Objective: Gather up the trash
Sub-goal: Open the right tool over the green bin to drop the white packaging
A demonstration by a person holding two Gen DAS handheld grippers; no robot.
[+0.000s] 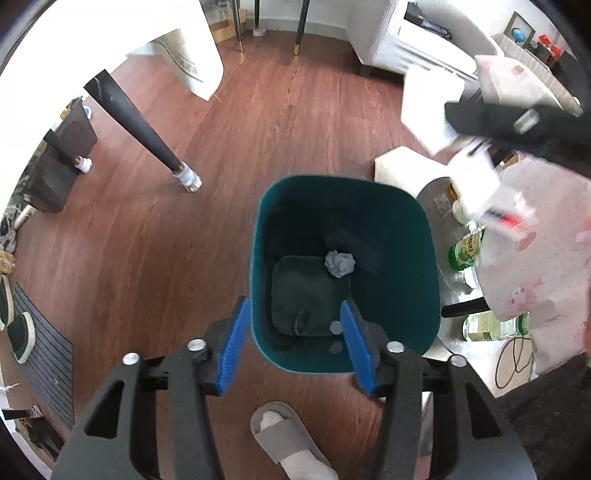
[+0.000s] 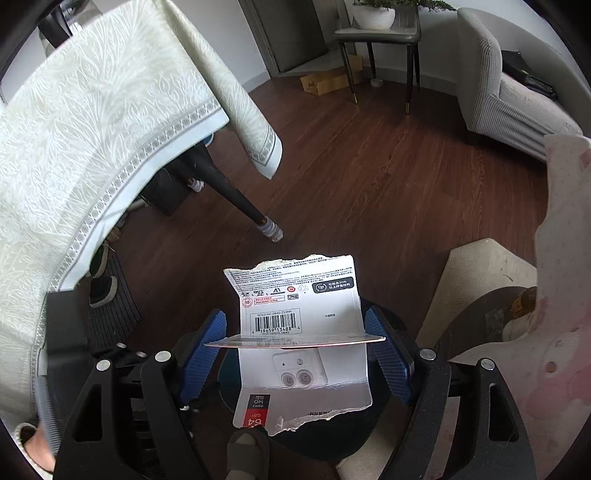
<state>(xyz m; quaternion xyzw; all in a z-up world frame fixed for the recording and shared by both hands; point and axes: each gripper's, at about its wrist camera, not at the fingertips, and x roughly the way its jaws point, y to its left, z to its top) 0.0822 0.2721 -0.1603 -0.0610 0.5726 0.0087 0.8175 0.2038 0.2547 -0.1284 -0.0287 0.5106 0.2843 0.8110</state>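
A teal trash bin (image 1: 343, 195) stands on the wood floor with a crumpled grey paper ball (image 1: 339, 263) inside. My left gripper (image 1: 291, 343) is open and empty, its blue fingers straddling the bin's near rim from above. My right gripper (image 2: 295, 343) holds torn white card packaging (image 2: 295, 299) with a barcode, pinched by its edges between the blue fingers. The dark bin rim (image 2: 347, 446) shows below the packaging. The right gripper and its packaging show blurred at the upper right of the left wrist view (image 1: 506, 218).
A table with a pale patterned cloth (image 2: 92, 129) and a dark leg (image 1: 147, 136) stands left. A grey slipper (image 1: 291, 443) is near the bin. Bottles (image 1: 465, 247) sit on a low table at right. A sofa (image 2: 517, 92) and side table (image 2: 380, 33) stand behind.
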